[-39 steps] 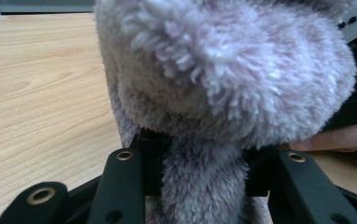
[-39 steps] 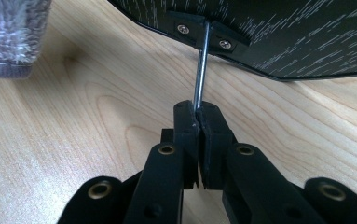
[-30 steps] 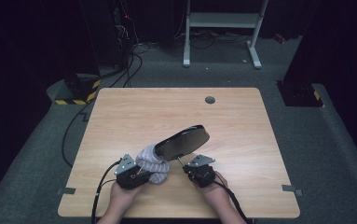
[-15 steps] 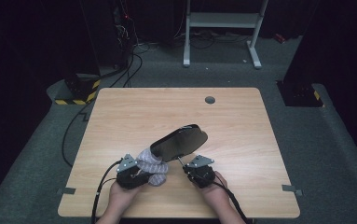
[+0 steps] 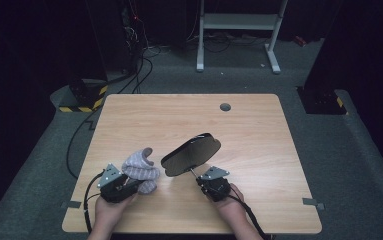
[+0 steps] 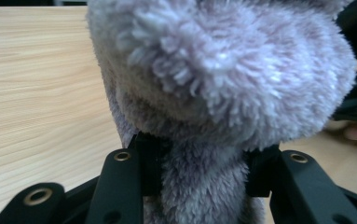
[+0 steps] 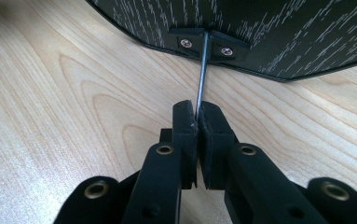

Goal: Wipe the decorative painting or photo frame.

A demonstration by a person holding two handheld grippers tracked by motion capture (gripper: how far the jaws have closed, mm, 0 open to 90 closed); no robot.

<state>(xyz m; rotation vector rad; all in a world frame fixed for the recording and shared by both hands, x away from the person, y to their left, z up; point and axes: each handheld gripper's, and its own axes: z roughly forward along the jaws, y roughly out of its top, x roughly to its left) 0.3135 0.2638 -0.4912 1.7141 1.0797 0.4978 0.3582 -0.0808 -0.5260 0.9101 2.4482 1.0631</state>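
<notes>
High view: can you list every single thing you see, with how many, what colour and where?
Fluffy cloth: one, pale purple-grey, near left of table, in left gripper's jaws.
Mirror: one, dark oval on thin metal rod, held above table's near middle.
Table: one, light wood, centre.
Round hole: one, grey, table's far edge.
White frame: one, floor behind table.
Left gripper: one, black, near left.
Right gripper: one, black, gripping the rod.
Hands: two, near edge.

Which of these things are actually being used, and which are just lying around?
In use:
fluffy lilac cloth in left gripper
black oval mirror, its thin rod clamped by right gripper

Just there:
cables on the floor
white stand
</notes>
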